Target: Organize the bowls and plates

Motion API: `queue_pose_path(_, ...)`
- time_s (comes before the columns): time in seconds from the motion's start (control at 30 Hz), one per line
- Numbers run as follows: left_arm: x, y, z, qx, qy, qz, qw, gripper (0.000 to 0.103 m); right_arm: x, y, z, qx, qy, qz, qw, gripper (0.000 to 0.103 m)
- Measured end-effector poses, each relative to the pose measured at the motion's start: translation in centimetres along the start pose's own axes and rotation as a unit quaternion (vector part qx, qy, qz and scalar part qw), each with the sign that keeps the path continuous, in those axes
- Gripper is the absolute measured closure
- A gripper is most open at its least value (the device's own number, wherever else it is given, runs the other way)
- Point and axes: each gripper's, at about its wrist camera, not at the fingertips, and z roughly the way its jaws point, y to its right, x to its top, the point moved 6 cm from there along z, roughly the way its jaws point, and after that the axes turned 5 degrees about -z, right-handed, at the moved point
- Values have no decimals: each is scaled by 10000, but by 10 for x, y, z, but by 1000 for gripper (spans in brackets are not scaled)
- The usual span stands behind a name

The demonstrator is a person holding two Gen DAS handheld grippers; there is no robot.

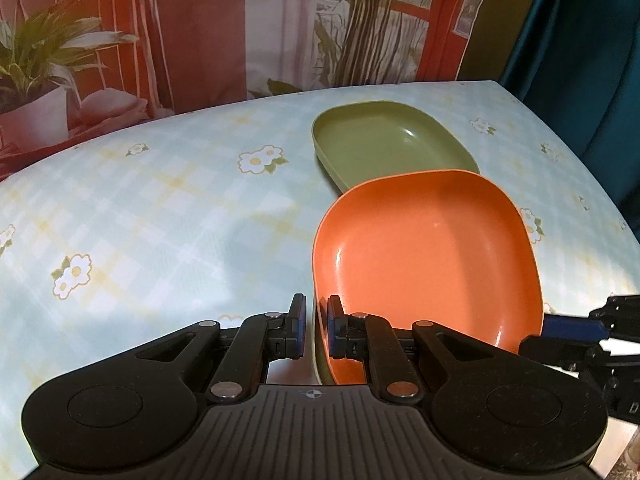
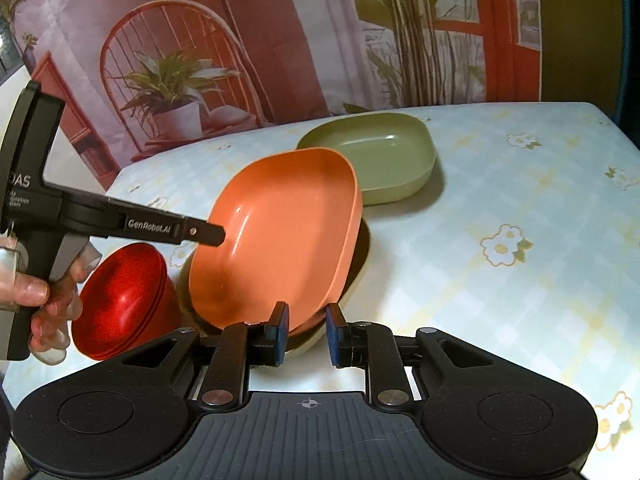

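Orange plate (image 2: 276,236), pinched at its rim by the left hand-held gripper (image 1: 316,326), should lower flat onto the plate beneath (right hand-held gripper (image 2: 306,334) stands slightly spread, pads off the rim).

Orange plate (image 2: 276,236) hides most of a darker dish (image 2: 360,256) (colour unclear).

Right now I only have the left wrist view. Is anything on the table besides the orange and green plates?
Observer: Yes, red bowls stand beside the orange plate, under the left gripper.
Operator: Is the orange plate lying flat?
Observer: No, it is tilted, raised on the left gripper's side, over a dark olive plate.
Operator: And the right gripper?
Observer: The right gripper has its jaws apart around the orange plate's near rim, not pressing it.
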Motion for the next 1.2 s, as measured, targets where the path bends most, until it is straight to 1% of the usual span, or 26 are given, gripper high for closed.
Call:
queue_pose_path(0.27,-1,-4,3,5,15,-40,10000,91,15,9,0,-132,160,-42,9998,83)
queue_pose_path(0.4,-1,-3,3,4,23,-39,10000,91,25,17,7,-298,227,-85,9993,84)
queue_pose_path(0.53,0,-3,3,-24,36,-77,10000,91,25,21,17,-399,101,-140,9991,84)
queue_pose_path(0.7,0,-5,4,-61,26,-108,9999,91,14,21,28,-267,-93,-28,9996,87)
queue_pose_path(1.07,-1,-5,9,-123,0,-81,9999,91,13,21,29,-290,-133,-52,9995,86)
queue_pose_path(1.2,-2,-2,10,-158,11,-55,9999,89,13,27,28,-358,-130,-30,9993,83)
